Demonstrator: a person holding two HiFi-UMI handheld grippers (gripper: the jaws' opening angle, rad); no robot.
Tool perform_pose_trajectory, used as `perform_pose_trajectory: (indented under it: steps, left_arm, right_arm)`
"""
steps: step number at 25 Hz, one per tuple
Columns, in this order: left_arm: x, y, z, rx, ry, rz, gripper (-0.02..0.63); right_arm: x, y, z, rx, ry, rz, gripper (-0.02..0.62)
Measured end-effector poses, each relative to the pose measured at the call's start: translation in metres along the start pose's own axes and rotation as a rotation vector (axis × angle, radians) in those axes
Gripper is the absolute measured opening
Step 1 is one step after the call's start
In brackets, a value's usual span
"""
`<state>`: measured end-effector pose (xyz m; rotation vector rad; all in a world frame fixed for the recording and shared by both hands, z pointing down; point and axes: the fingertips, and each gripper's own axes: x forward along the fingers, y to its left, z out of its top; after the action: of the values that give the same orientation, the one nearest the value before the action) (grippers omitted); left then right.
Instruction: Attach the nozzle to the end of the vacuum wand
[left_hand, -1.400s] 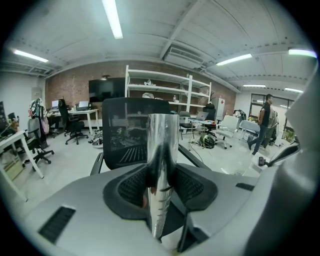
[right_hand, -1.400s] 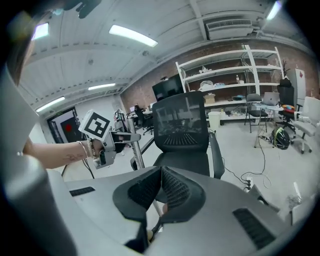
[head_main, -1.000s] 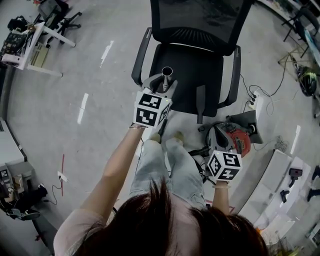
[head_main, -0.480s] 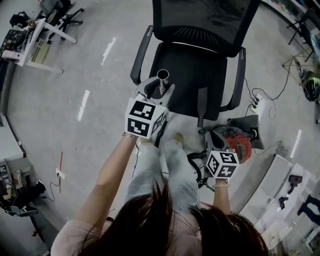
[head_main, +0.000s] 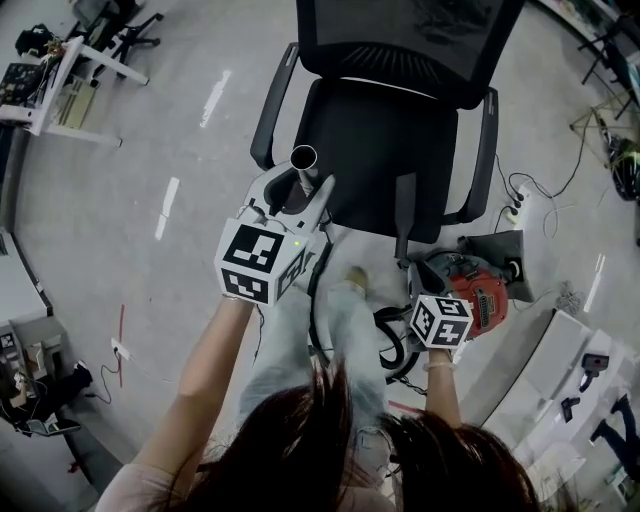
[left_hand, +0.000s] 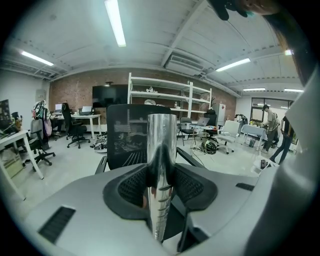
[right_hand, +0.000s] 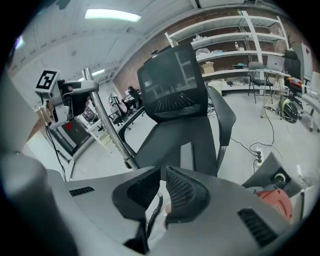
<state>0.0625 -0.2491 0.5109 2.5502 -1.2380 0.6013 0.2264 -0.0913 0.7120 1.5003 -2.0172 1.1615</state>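
Left gripper (head_main: 303, 190) clamps the steel vacuum wand (head_main: 303, 160), open end up at 12 o'clock. Right gripper (right_hand: 162, 176), jaws together and empty, hangs at 4 o'clock by the red vacuum body (head_main: 482, 290). The likely nozzle (head_main: 402, 215) lies on the chair seat (head_main: 360, 150) at 2 o'clock. Closed jaws could knock it off, and a hard push could pivot the wand.

Left gripper (head_main: 300, 195) held forward, arm outstretched, fingers (left_hand: 192, 185) clamping the wand (left_hand: 161, 135); right gripper (right_hand: 161, 179) lower, fingers (right_hand: 182, 192) together.

Black office chair (head_main: 395, 150), grey floor (head_main: 120, 160)
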Motion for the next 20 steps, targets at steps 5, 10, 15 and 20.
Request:
perform_pose_trajectory:
  steps: [5, 10, 15, 20]
  left_arm:
    - [-0.004, 0.003, -0.002, -0.009, -0.015, -0.001, 0.160]
    - [-0.007, 0.009, -0.005, -0.019, -0.032, 0.001, 0.160]
    - [-0.008, 0.015, -0.007, -0.028, -0.043, 0.005, 0.160]
    - [-0.007, 0.018, -0.008, -0.035, -0.071, 0.003, 0.160]
  right_arm:
    - [0.026, -0.013, -0.018, 0.006, 0.036, 0.003, 0.041]
    - [0.050, -0.021, -0.033, 0.030, 0.066, 0.018, 0.112]
    - [0.069, -0.034, -0.042, 0.038, 0.086, 0.011, 0.121]
    - [0.091, -0.047, -0.052, 0.042, 0.124, 0.016, 0.135]
